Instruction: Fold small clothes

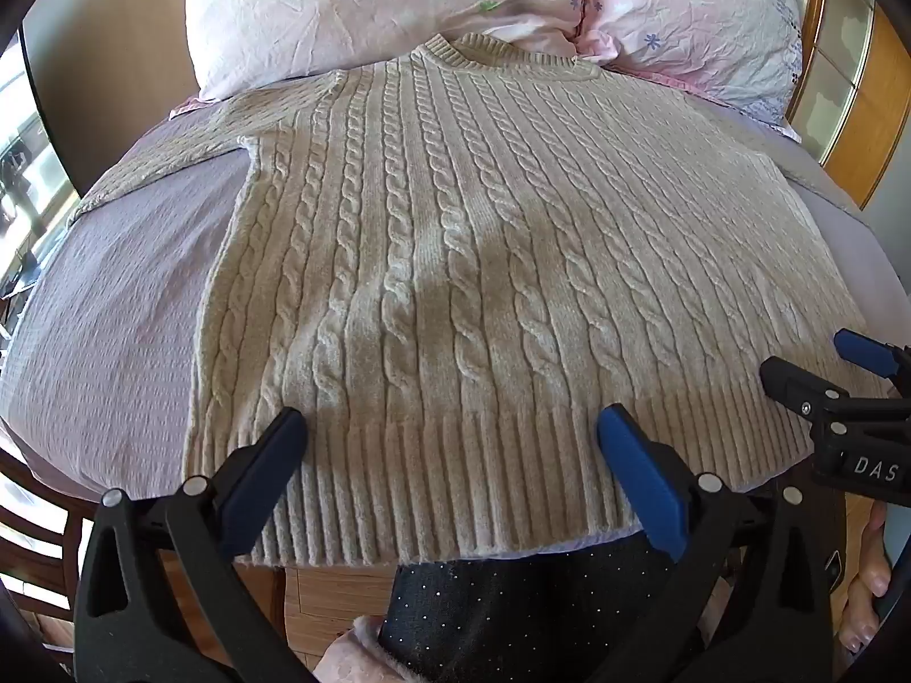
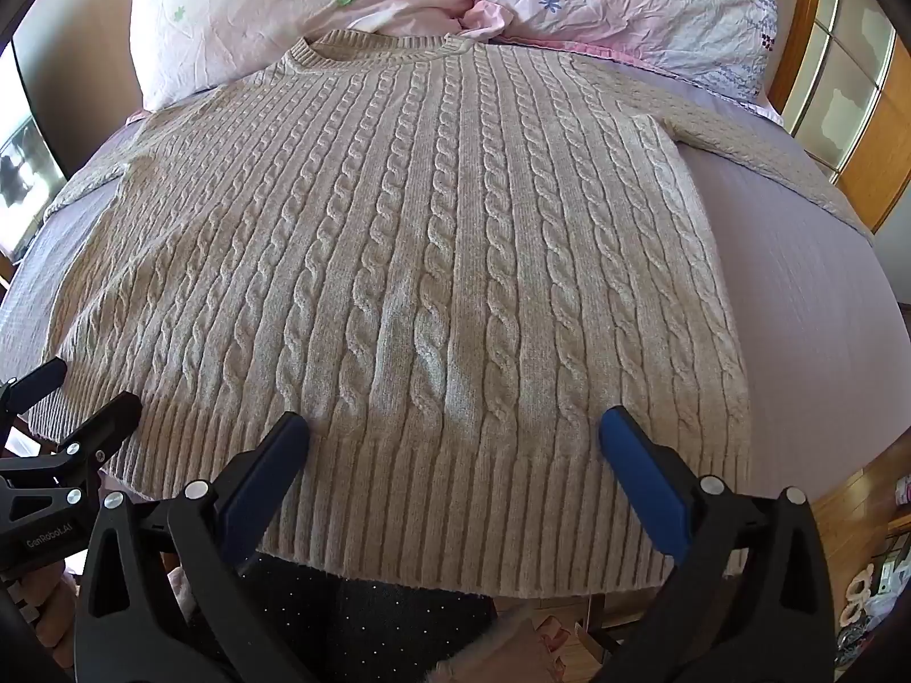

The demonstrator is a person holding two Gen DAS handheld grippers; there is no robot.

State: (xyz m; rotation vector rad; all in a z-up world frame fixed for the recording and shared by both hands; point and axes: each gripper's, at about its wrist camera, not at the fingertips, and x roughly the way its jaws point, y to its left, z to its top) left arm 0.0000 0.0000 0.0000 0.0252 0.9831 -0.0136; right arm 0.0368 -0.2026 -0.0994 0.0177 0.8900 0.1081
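A cream cable-knit sweater [image 1: 455, 239] lies flat and spread out on the bed, neck at the far end by the pillows, ribbed hem at the near edge. It also fills the right wrist view [image 2: 410, 262]. My left gripper [image 1: 452, 427] is open and empty, hovering over the left part of the hem. My right gripper [image 2: 454, 427] is open and empty over the right part of the hem. The right gripper also shows at the right edge of the left wrist view [image 1: 820, 364]. The left gripper shows at the left edge of the right wrist view [image 2: 79, 393].
The bed has a lilac sheet [image 1: 125, 307] [image 2: 808, 262]. Two pink floral pillows [image 1: 364, 5] [image 2: 626, 5] lie at the far end. A wooden headboard frame [image 1: 865, 114] stands at the right. The person's dark dotted trousers [image 1: 512, 614] are below the near bed edge.
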